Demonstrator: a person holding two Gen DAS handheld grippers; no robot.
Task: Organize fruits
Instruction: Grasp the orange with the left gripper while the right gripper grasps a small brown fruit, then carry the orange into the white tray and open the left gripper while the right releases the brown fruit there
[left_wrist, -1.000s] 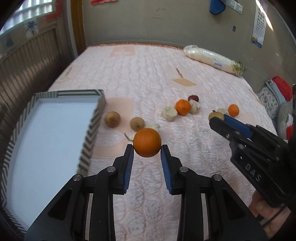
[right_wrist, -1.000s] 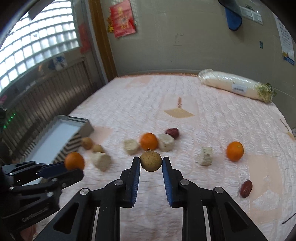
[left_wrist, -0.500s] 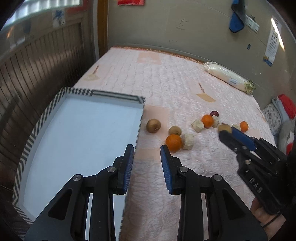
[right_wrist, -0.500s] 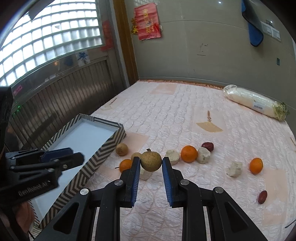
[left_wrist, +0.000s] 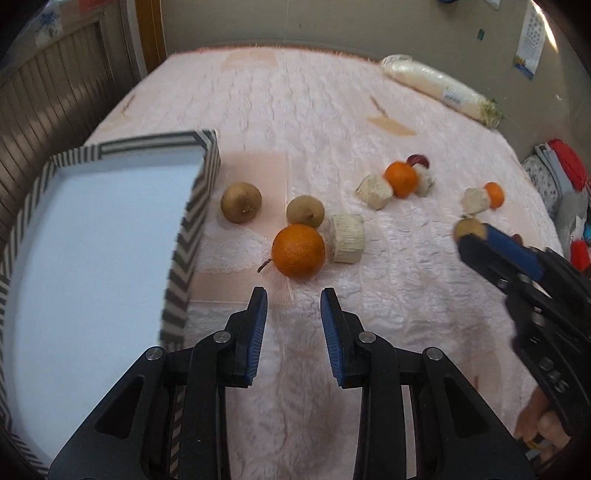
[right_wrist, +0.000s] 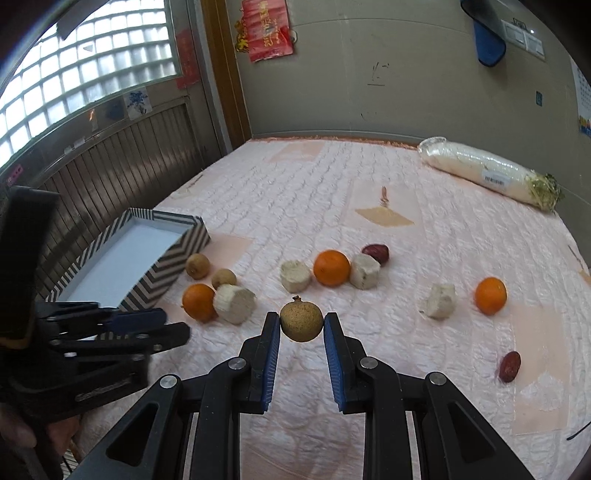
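Note:
My left gripper (left_wrist: 293, 304) is open and empty, just short of an orange (left_wrist: 298, 251) lying on the pink quilt beside the striped box (left_wrist: 192, 206). Two brown pears (left_wrist: 241, 202) (left_wrist: 306, 211) lie behind that orange. My right gripper (right_wrist: 301, 326) is shut on a brown speckled pear (right_wrist: 301, 320) and holds it above the quilt. It also shows in the left wrist view (left_wrist: 480, 236) at the right. The left gripper shows in the right wrist view (right_wrist: 147, 328) at the lower left. More oranges (right_wrist: 331, 267) (right_wrist: 490, 295) lie further right.
Pale cut chunks (right_wrist: 234, 304) (right_wrist: 295, 275) (right_wrist: 365, 271) (right_wrist: 439, 301) and dark red dates (right_wrist: 376, 253) (right_wrist: 510, 365) are scattered among the fruit. A wrapped white roll (right_wrist: 487, 173) lies at the quilt's far right. A slatted wall (right_wrist: 110, 155) runs along the left edge behind the box.
My left gripper let go of the orange, which now lies on the quilt by the box; the gripper swung over the box and back. My right gripper still holds the pear.

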